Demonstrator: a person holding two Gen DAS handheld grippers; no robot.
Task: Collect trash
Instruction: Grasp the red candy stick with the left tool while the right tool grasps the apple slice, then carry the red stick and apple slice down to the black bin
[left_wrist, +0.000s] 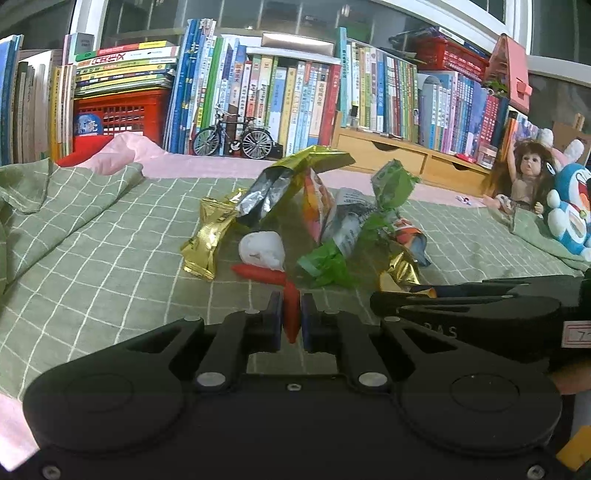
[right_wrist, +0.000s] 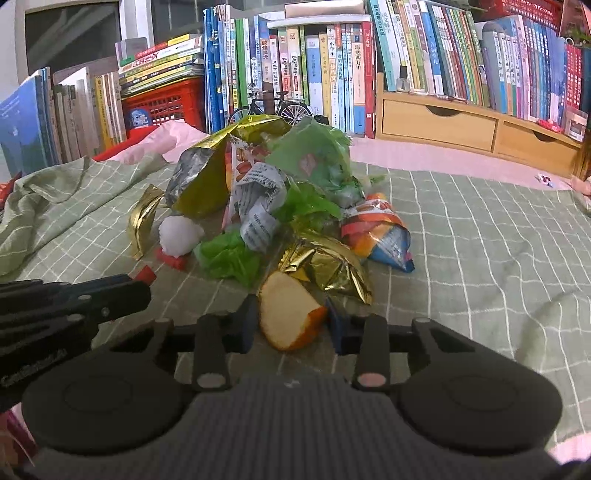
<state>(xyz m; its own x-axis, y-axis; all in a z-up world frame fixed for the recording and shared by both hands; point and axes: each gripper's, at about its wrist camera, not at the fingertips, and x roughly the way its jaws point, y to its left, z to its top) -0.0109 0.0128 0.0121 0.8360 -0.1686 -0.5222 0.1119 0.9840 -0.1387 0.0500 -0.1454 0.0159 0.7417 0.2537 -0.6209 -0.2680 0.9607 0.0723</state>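
I have the left gripper (left_wrist: 291, 314) clamped tight on a thin red strip of wrapper (left_wrist: 291, 306), which stands up between the blue pads and bends away toward the pile. My right gripper (right_wrist: 291, 325) has a piece of orange peel (right_wrist: 290, 314) between its pads, pale pith facing me and orange rind on the right edge; the left pad touches the peel, while I cannot tell whether the right one presses it. Both grippers sit low over a green checked cloth (left_wrist: 92, 258). Just ahead of them lies the trash heap: a gold foil bag (right_wrist: 325, 269) touching the peel's far side, crumpled green plastic (right_wrist: 229, 258), a printed paper wrapper (right_wrist: 258, 206), an orange-and-blue snack bag (right_wrist: 380, 236), a tall gold-and-silver pouch (left_wrist: 288, 177) leaning over the rest, and a white crumpled tissue (left_wrist: 262, 249) on the left, resting against the red strip. Behind the cloth, a pink sheet (left_wrist: 221, 162), a model bicycle (left_wrist: 232, 138) and rows of books (left_wrist: 295, 92). A doll (left_wrist: 524, 177) and a blue plush toy (left_wrist: 570, 214) sit to the right.
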